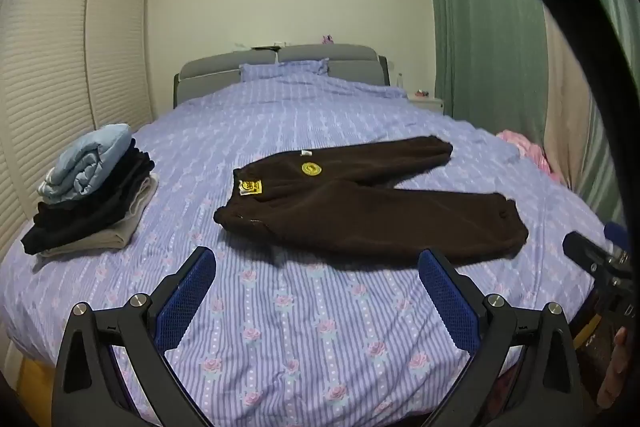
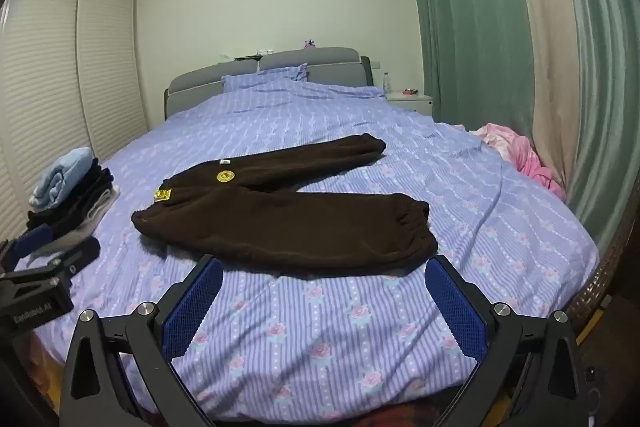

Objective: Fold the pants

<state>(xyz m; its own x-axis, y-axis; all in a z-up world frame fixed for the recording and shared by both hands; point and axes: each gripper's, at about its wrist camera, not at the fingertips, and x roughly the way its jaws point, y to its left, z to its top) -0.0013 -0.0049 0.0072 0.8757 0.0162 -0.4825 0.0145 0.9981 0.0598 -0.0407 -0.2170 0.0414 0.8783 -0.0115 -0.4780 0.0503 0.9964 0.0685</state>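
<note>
The brown fleece pants (image 2: 280, 211) lie spread flat on the bed (image 2: 320, 327) beside a folded pile (image 1: 92, 195), looking soft, floppy and light, so the spread, empty left hand-held gripper (image 1: 316, 267) and right hand-held gripper (image 2: 324, 275) should pinch waistband and cuffs.

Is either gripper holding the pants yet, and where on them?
Nothing is held. The left gripper and right gripper are both open, short of the brown pants lying flat on the bed.
</note>
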